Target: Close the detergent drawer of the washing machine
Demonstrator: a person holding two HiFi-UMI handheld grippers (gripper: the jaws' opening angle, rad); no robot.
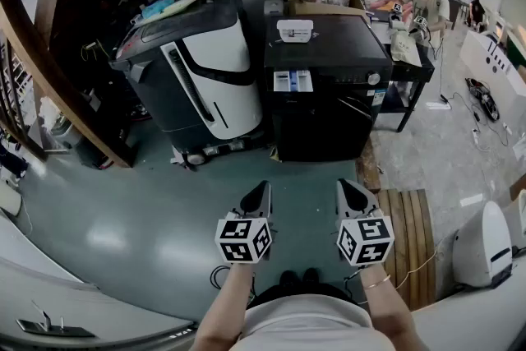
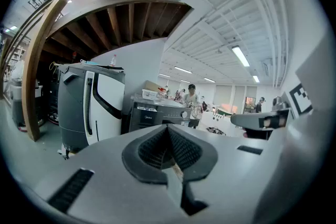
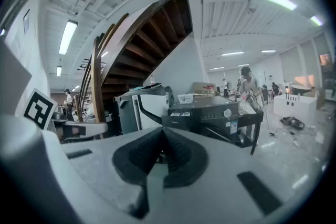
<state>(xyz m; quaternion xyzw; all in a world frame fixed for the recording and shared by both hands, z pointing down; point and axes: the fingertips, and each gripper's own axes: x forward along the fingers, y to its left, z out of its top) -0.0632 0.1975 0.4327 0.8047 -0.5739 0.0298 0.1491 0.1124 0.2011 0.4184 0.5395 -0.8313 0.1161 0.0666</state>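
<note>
A black washing machine (image 1: 329, 90) stands ahead on the floor, also visible in the left gripper view (image 2: 157, 115) and in the right gripper view (image 3: 210, 115). Its detergent drawer (image 1: 292, 80) is pulled out at the upper left of the front, pale blue inside; it shows small in the right gripper view (image 3: 178, 113). My left gripper (image 1: 257, 195) and right gripper (image 1: 352, 192) hang side by side well short of the machine, both shut and empty, pointing toward it. The jaws meet in the left gripper view (image 2: 169, 132) and in the right gripper view (image 3: 161, 136).
A dark grey and white machine (image 1: 193, 62) with a bottle on top stands left of the washer. A white box (image 1: 295, 30) rests on the washer lid. A wooden stair (image 1: 49, 70) runs at the left, a wooden pallet (image 1: 411, 234) lies at the right, a person (image 1: 423, 0) works beyond.
</note>
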